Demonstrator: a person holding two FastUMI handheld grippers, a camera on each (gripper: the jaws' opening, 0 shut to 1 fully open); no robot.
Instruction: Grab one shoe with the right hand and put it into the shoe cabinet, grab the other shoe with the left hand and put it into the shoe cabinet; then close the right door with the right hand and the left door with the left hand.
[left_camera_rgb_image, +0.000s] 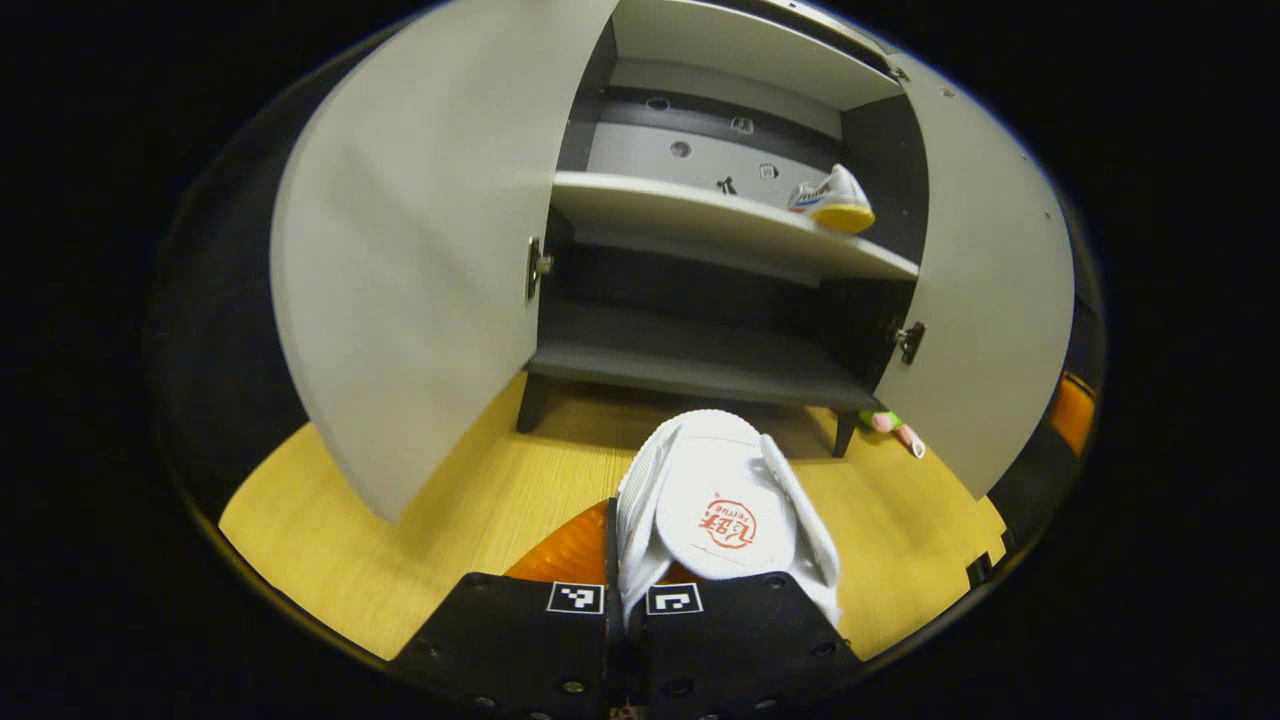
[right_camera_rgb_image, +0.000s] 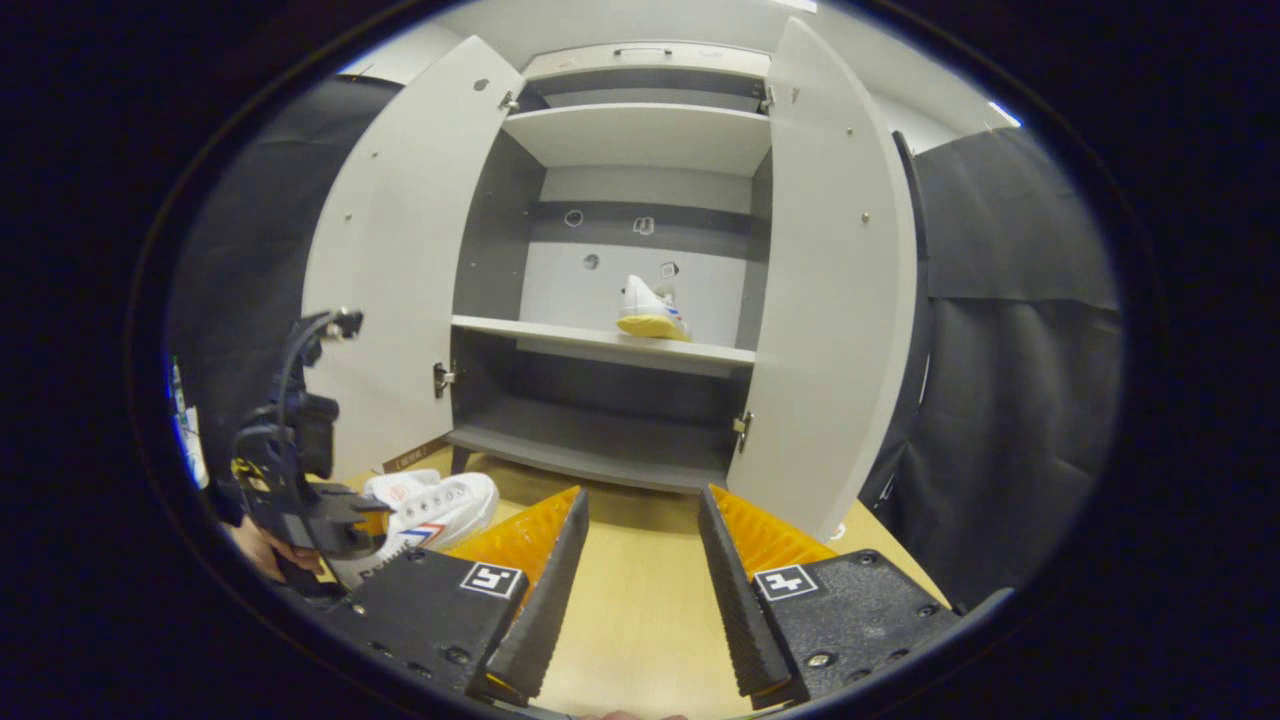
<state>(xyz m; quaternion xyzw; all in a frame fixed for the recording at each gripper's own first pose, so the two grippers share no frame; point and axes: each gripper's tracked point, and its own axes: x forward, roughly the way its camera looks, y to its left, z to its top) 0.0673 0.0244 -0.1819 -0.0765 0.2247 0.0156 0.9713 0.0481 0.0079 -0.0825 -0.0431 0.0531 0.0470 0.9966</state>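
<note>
Shoe cabinet (right_camera_rgb_image: 640, 400) with both doors swung wide, standing on short legs on the wooden floor (right_camera_rgb_image: 640, 600) against the dark booth wall. The left door (left_camera_rgb_image: 420, 250) and the right door (left_camera_rgb_image: 990, 300) each hang on hinges at the cabinet's sides. Inside, an upper shelf, a pale middle shelf (left_camera_rgb_image: 700, 225) and a dark bottom shelf (left_camera_rgb_image: 690, 360) are seen.

First shoe (left_camera_rgb_image: 835, 200), white with a yellow sole and coloured side stripes, rests on the middle shelf toward its right end, far back near the rear panel; in the right gripper view it sits right of centre on that shelf (right_camera_rgb_image: 652, 310).

Second shoe (left_camera_rgb_image: 720, 510), white with a red mark on its insole, is held in front of the cabinet, near the camera and above the floor. The left gripper (left_camera_rgb_image: 625, 600) has its fingers nearly closed, pinching the shoe's edge between them. In the right gripper view this shoe (right_camera_rgb_image: 430, 510) appears at the lower left, near the foot of the left door, with the left gripper (right_camera_rgb_image: 345, 530) and a hand (right_camera_rgb_image: 262, 550) beneath it.

Right gripper (right_camera_rgb_image: 640, 590) hangs over the floor in front of the cabinet, its fingers spread well apart with nothing between them.

A small pink and green object (left_camera_rgb_image: 893, 425) lies on the floor beside the cabinet's right front leg; what it is cannot be told.
</note>
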